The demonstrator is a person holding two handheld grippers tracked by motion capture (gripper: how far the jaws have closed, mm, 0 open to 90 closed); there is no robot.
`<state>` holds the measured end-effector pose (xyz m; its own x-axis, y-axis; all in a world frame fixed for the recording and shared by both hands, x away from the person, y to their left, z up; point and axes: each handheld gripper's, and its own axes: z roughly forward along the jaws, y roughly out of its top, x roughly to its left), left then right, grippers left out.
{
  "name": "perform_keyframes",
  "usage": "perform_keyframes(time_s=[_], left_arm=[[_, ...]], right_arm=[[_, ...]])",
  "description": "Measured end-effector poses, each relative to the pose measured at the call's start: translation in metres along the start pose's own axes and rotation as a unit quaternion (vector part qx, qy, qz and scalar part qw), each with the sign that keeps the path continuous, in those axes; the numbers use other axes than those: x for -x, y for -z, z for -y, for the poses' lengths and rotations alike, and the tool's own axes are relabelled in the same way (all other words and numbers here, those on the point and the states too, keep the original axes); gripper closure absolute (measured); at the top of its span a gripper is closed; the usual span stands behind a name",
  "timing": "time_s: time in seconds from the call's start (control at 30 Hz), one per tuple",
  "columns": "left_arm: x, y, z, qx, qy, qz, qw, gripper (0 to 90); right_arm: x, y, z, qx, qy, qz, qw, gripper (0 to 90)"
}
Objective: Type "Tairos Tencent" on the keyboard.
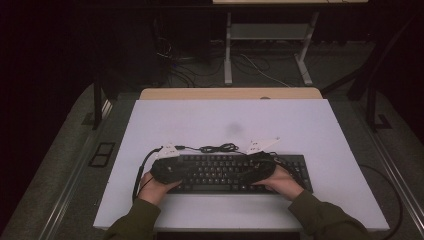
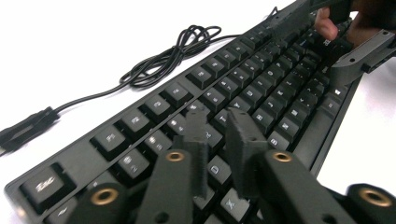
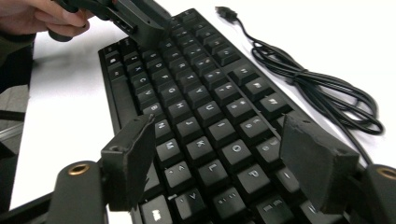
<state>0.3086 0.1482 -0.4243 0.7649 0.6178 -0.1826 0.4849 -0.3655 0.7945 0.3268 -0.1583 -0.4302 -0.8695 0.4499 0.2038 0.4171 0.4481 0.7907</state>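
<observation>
1. Black keyboard [image 1: 235, 172] lying flat on the white surface [image 1: 310, 130], near the front edge, between both hands.
2. Black keyboard cable [image 1: 217, 148] curled in a loose bunch just behind the keyboard, plug end [image 2: 25, 128] resting on the surface.
3. Left gripper [image 2: 217, 135] hovering low over the left end of the keys, jaws almost closed with a thin gap, holding nothing.
4. Right gripper [image 3: 219, 149] hovering over the right half of the keys, jaws spread wide, holding nothing.
5. Left hand [image 1: 155, 186] and right hand [image 1: 282, 181] each wrapped around a gripper.
</observation>
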Motion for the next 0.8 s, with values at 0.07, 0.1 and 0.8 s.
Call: perform_keyframes(time_s=[0.07,0.1,0.8], left_arm=[[0.0,-0.003,-0.002,-0.001,-0.002,0.003,1.0,84.2],[0.0,-0.004,-0.003,-0.002,-0.003,0.005,1.0,86.0],[0.003,-0.036,-0.015,-0.035,-0.028,0.034,0.9984,89.0]], right_arm=[[0.001,0.002,0.002,0.005,-0.002,0.007,1.0,24.0],[0.001,0.003,0.002,0.006,-0.003,0.01,0.9999,23.0],[0.005,0.023,0.019,0.017,-0.026,0.08,0.9963,15.7]])
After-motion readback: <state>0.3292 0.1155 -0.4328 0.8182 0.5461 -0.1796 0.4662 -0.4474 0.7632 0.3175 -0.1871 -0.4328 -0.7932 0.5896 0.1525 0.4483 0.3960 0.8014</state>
